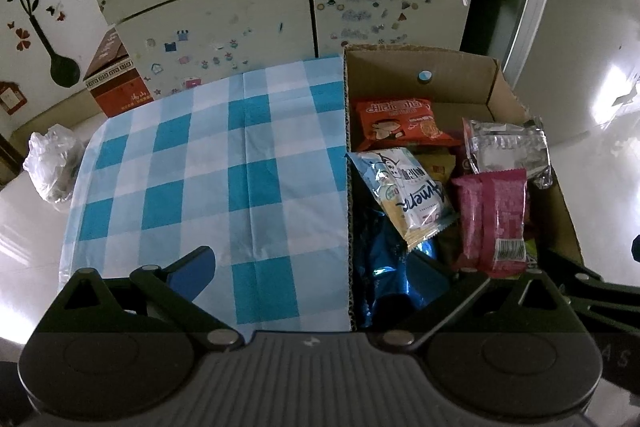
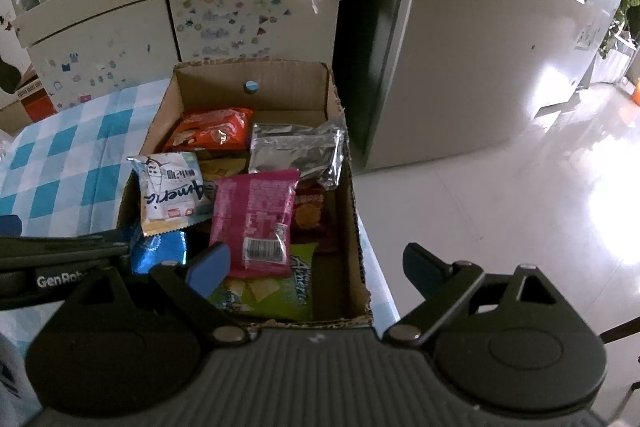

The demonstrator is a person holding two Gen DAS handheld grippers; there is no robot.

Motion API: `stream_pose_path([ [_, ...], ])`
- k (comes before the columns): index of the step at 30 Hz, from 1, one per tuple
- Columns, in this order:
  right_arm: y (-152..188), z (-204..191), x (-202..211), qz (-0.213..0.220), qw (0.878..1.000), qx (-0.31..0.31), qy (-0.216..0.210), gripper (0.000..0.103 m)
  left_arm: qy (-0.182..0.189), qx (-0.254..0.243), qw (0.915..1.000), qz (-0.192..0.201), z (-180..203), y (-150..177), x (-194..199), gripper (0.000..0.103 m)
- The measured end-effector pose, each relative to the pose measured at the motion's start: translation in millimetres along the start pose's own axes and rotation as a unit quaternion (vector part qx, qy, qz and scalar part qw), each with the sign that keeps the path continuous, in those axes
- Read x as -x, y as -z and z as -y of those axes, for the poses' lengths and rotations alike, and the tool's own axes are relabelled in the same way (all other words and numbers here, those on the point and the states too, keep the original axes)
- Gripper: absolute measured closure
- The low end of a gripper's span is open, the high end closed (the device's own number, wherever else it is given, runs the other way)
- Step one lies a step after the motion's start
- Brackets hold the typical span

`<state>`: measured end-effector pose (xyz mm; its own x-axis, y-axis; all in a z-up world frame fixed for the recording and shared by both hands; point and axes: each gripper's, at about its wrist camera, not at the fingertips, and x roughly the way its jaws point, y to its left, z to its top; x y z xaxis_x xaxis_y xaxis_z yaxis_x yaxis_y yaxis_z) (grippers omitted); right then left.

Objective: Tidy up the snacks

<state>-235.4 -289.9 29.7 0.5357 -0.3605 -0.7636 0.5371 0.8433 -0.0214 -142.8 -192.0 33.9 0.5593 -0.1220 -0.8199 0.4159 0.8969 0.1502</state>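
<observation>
sat on the right part of a table spread with a blue-and-white checked cloth (image 1: 208, 163): an open cardboard box (image 2: 256, 91), its left wall touching the cloth; lay heaped inside it, the snacks: an orange packet (image 2: 210, 133) at the far end, a silver foil packet (image 2: 296, 151) just right of it, a white-and-blue packet (image 2: 168, 191) tilted against the left wall, a pink packet (image 2: 256, 219) in the middle with its barcode toward the camera, a blue foil packet (image 2: 160, 251) at the near left, a green packet (image 2: 276, 291) at the near end under the pink one; hovered over the near end of the box, the right gripper (image 2: 316, 267), jaws wide apart, nothing between them; hung astride the box's left wall, the left gripper (image 1: 320, 267), one blue pad over the cloth and the other finger dark above the blue foil, jaws spread and gripping nothing; stood behind the table, a sticker-covered white cabinet (image 1: 224, 27); beside the box, to the right, a white fridge (image 2: 460, 47) on pale glossy floor.
</observation>
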Motion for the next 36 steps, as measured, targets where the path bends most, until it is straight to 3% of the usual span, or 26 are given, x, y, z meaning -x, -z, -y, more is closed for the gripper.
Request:
stream_pose_path([
  [28, -0.3, -9.1, -4.1, -0.008, 1.0, -0.003, 0.019, 0.01, -0.002, -0.008, 0.9997, 0.022, -11.3, 0.6, 13.3, 0.0],
  [36, -2.4, -21.6, 0.2, -0.002, 1.0, 0.0, 0.002, 0.01, -0.002, -0.004, 0.9995, 0.03, -30.2, 3.1, 21.8, 0.0],
])
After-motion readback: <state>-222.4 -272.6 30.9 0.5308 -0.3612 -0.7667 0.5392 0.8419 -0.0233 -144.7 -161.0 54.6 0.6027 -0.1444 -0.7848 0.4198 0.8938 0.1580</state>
